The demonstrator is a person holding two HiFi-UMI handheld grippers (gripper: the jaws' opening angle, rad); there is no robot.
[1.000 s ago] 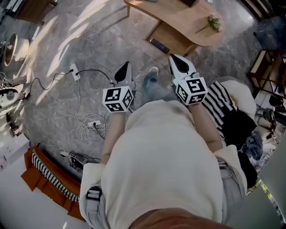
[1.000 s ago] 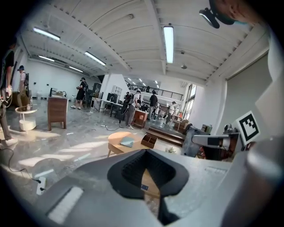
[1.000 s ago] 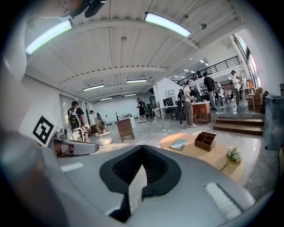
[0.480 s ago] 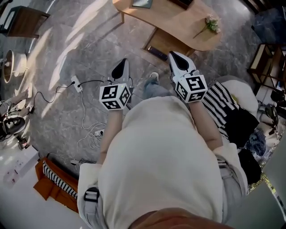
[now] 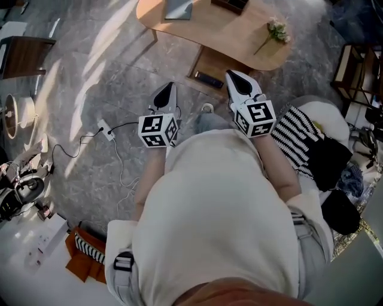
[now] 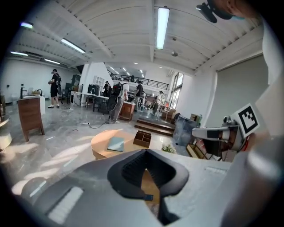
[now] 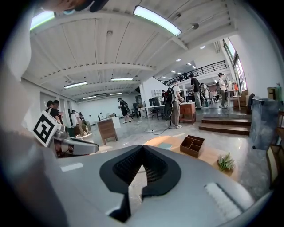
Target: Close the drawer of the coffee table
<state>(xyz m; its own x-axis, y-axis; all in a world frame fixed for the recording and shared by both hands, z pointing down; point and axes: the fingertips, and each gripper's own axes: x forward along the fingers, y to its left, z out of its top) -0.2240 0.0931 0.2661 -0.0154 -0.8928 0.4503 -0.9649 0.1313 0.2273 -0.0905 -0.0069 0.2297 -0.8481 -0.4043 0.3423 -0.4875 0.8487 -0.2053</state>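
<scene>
In the head view a curved wooden coffee table (image 5: 227,36) stands ahead at the top, and its drawer (image 5: 210,66) is pulled out toward me with a dark flat item (image 5: 209,79) inside. My left gripper (image 5: 166,91) is shut and empty, over the floor short of the drawer's left. The right gripper (image 5: 234,77), also shut and empty, hovers by the drawer's right front corner; I cannot tell if it touches. The left gripper view shows shut jaws (image 6: 145,152) aimed at the table (image 6: 104,148). In the right gripper view the jaws (image 7: 142,147) are shut before the table (image 7: 208,156).
A book (image 5: 178,8), a wooden organiser (image 7: 192,145) and a flower sprig (image 5: 275,28) lie on the tabletop. A power strip with cables (image 5: 105,129) lies on the floor at left. A striped cushion (image 5: 301,138) and dark clothes sit to my right, with a shelf (image 5: 359,72) beyond.
I have stepped toward the coffee table: it and the open drawer have come closer and lower in the head view. Both grippers stayed shut and travelled forward with me.
</scene>
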